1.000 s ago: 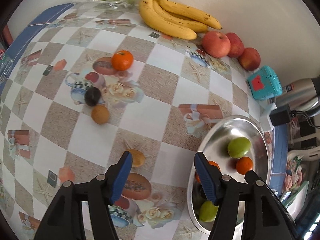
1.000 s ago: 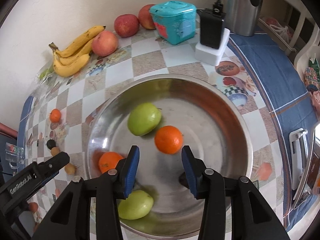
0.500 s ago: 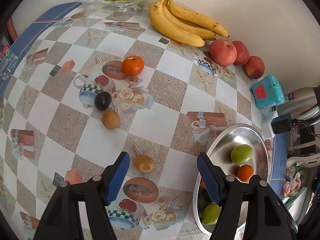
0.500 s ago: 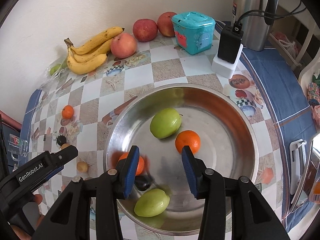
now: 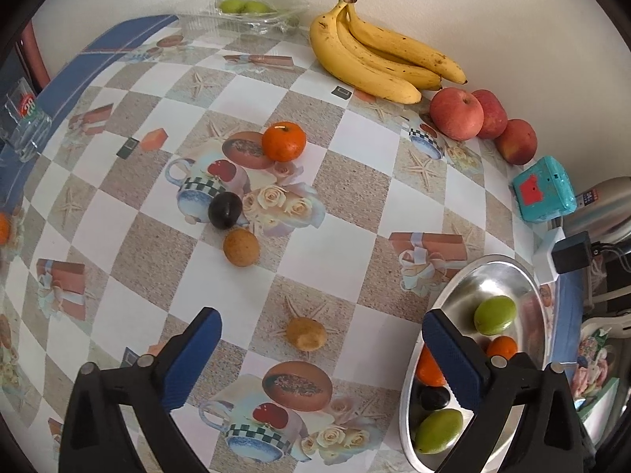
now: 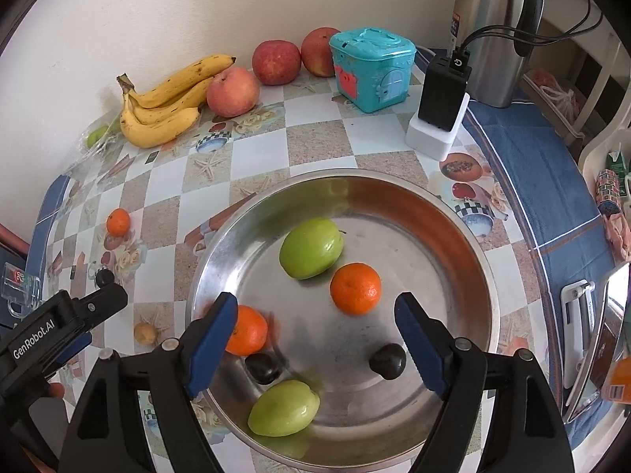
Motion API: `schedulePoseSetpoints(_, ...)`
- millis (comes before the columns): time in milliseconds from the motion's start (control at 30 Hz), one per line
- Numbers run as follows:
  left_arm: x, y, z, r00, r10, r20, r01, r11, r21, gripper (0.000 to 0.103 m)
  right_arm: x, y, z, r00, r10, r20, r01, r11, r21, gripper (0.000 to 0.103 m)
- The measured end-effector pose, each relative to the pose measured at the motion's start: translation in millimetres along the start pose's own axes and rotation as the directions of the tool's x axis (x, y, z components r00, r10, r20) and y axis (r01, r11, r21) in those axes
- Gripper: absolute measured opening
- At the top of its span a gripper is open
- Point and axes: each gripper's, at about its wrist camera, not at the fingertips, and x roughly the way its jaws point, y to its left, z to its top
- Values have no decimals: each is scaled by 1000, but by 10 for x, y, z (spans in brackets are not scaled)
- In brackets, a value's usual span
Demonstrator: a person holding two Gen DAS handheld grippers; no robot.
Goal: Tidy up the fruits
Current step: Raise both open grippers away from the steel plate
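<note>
Both grippers are opening with nothing between their jaws — the left gripper (image 5: pixel 321 349) above a small brown fruit (image 5: pixel 306 334) on the checkered tablecloth (image 5: pixel 335 252), the right gripper (image 6: pixel 315 339) over the steel bowl (image 6: pixel 465 236), which holds two oranges (image 6: pixel 355 288), two green fruits (image 6: pixel 311 248) and two dark plums (image 6: pixel 387 361).

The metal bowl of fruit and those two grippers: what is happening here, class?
A person is sorting loose fruit into the metal bowl with a gripper in each hand. The right gripper hangs over the bowl, jaws opening and empty; below lie two green fruits, two oranges and two dark plums. The left gripper is over the table, jaws opening around nothing, with a small brown fruit just ahead.
</note>
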Motion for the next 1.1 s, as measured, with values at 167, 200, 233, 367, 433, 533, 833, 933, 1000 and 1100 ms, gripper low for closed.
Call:
schedulePoseSetpoints(167, -29, -26, 7, 999, 36, 29, -37, 999, 36, 103, -21, 2, 7, 1000, -1, 21, 1, 1000, 1, 96)
schedulePoseSetpoints(200, -33, -27, 8, 999, 34, 30, -35, 999, 39, 103, -28, 4, 9, 1000, 1, 26, -1, 1000, 0, 96)
schedulePoseSetpoints(233, -36, -30, 10, 999, 33, 31, -34, 999, 42, 103, -36, 4, 12, 1000, 4, 29, -4, 1000, 2, 96)
schedulePoseSetpoints(367, -40, -55, 11, 999, 32, 32, -34, 998, 56, 103, -32, -6, 11, 1000, 11, 26, -12, 1000, 15, 96)
schedulePoseSetpoints(433, -44, -62, 8, 999, 33, 35, -35, 998, 61, 103, -14, -19, 8, 1000, 9, 18, -9, 1000, 24, 96)
schedulePoseSetpoints(533, -42, -64, 8, 999, 26, 32, -28, 998, 63, 103, -2, -37, -2, 1000, 10, 16, -10, 999, 36, 96)
schedulePoseSetpoints(833, -99, -72, 30, 997, 39, 70, -46, 994, 97, 103, -11, -55, -9, 999, 25, 36, -28, 997, 68, 96)
schedulePoseSetpoints(933, -133, -51, 42, 994, 59, 92, -69, 992, 102, 103, -11, -24, -2, 998, 50, 44, -53, 996, 77, 96)
schedulePoseSetpoints(1000, -151, -31, 51, 991, 80, 106, -92, 989, 112, 103, -6, 34, 5, 996, 70, 49, -73, 995, 68, 96)
schedulePoseSetpoints(1100, -167, 19, 82, 989, 96, 116, -110, 986, 122, 103, 14, 137, 14, 997, 56, 46, -58, 998, 41, 96)
